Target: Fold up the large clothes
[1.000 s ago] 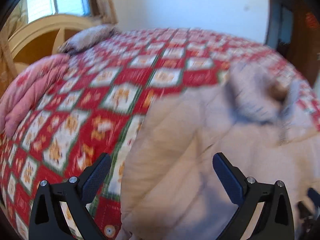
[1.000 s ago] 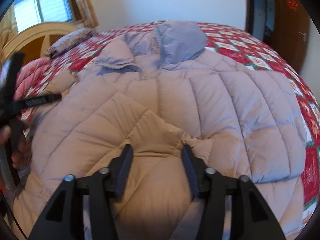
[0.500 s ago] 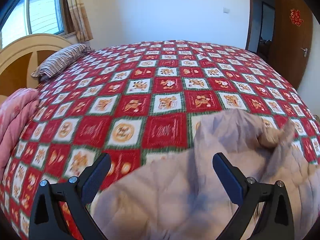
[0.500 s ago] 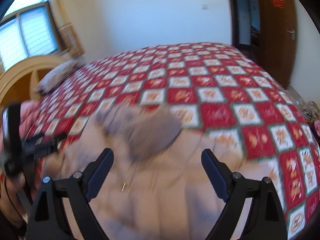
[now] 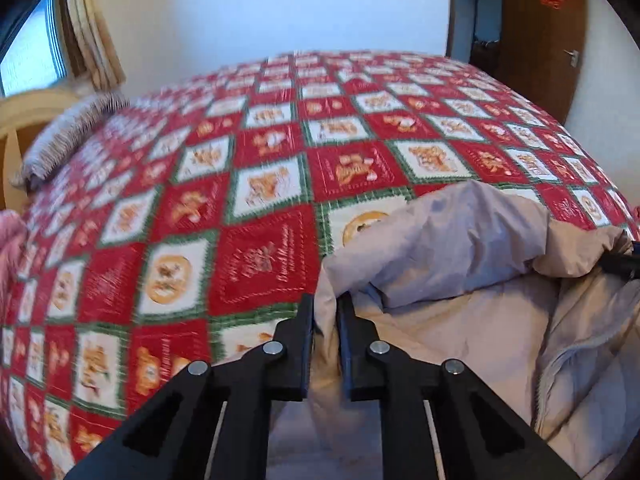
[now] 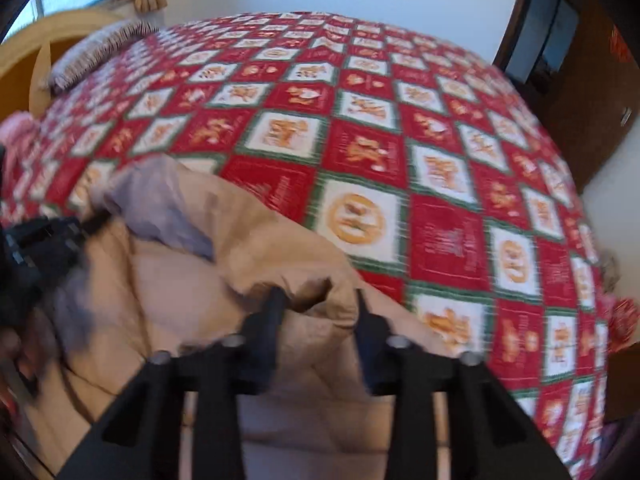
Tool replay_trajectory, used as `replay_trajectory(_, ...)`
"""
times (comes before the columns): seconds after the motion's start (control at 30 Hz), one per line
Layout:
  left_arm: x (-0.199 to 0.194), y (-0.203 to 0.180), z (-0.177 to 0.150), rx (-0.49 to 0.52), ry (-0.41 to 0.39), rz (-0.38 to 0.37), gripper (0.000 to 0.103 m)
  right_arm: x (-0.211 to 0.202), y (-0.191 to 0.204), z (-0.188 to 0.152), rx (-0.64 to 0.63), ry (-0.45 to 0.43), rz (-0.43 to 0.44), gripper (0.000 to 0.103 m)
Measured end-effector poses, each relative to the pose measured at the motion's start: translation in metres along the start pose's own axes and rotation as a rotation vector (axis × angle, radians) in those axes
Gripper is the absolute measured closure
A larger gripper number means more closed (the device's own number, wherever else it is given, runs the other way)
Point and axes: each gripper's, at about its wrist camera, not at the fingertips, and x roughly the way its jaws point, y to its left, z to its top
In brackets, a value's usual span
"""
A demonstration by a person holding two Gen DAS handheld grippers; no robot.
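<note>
The bedspread was a check of red and white squares edged in green, the white ones carrying orange-gold motifs, the red ones pale lettering. On its near edge lay the puffer jacket, beige, with a greyish-lilac hood. Both the left gripper and the right gripper were black. At the bedspread's far left corner sat a pillow striped in brown and white, against a cream-yellow headboard. Beyond the bedspread the wall was white, the curtain tan, and the door dark brown with a red ornament.
</note>
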Motion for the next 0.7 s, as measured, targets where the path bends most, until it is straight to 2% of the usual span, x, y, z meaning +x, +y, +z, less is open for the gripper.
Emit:
replay_trajectory(0.03,-0.006,0.002,-0.002,-0.002,-0.01,-0.004,0.097,-0.004,-0.004,-0.005,-0.006,-0.007,-0.006,0.088)
replay_trajectory(0.13,-0.026,0.011,-0.015,-0.015,-0.037,-0.02,0.099,-0.012,-0.017,-0.024,-0.003,-0.007,-0.02,0.093)
replay_trajectory(0.23,-0.031,0.009,-0.036,0.01,-0.021,-0.017,0.1,-0.011,-0.021,-0.038,-0.004,-0.006,-0.039,0.094)
replay_trajectory(0.33,-0.023,0.0,-0.057,0.057,0.007,0.028,0.1,-0.001,-0.019,-0.05,-0.002,0.012,-0.055,0.095)
replay_trajectory(0.4,-0.022,0.0,-0.065,0.05,0.008,0.02,0.1,0.008,-0.018,-0.054,-0.005,0.023,-0.077,0.095)
replay_trajectory(0.6,-0.066,0.004,-0.06,0.037,-0.094,0.042,0.099,0.011,-0.021,-0.07,0.004,0.021,-0.073,0.095)
replay_trajectory(0.67,-0.084,0.01,-0.056,0.019,-0.135,0.081,0.099,0.005,-0.027,-0.068,0.027,0.024,-0.031,0.089)
replay_trajectory(0.7,-0.093,0.016,-0.052,-0.002,-0.157,0.107,0.099,0.001,-0.029,-0.067,0.03,0.025,-0.034,0.068)
